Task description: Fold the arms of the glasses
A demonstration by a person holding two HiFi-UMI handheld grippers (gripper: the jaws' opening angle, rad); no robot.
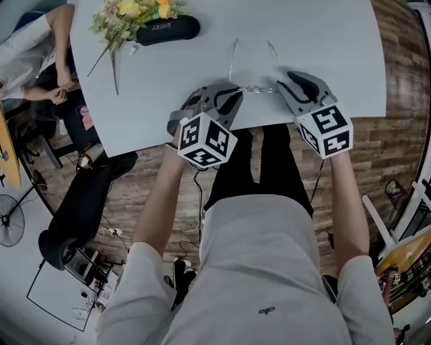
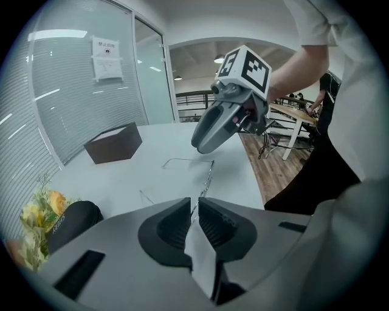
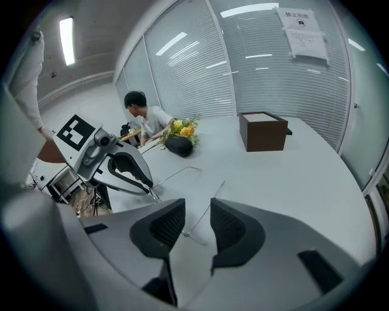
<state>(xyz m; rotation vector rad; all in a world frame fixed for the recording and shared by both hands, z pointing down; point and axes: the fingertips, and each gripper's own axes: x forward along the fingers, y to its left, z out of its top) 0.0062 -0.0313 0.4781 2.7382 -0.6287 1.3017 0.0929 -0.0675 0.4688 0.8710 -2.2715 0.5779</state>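
Thin wire-framed glasses lie on the white table near its front edge, both arms swung out and pointing away from me. My left gripper is at the glasses' left end. In the left gripper view its jaws stand a narrow gap apart, with the wire frame running into that gap. My right gripper is at the right end. Its jaws are wider apart, and the hinge and arm lie between them untouched.
A black glasses case and a bunch of yellow flowers lie at the far left of the table. A brown box stands farther back. A person sits beside the table's left side. The table's edge is right under my hands.
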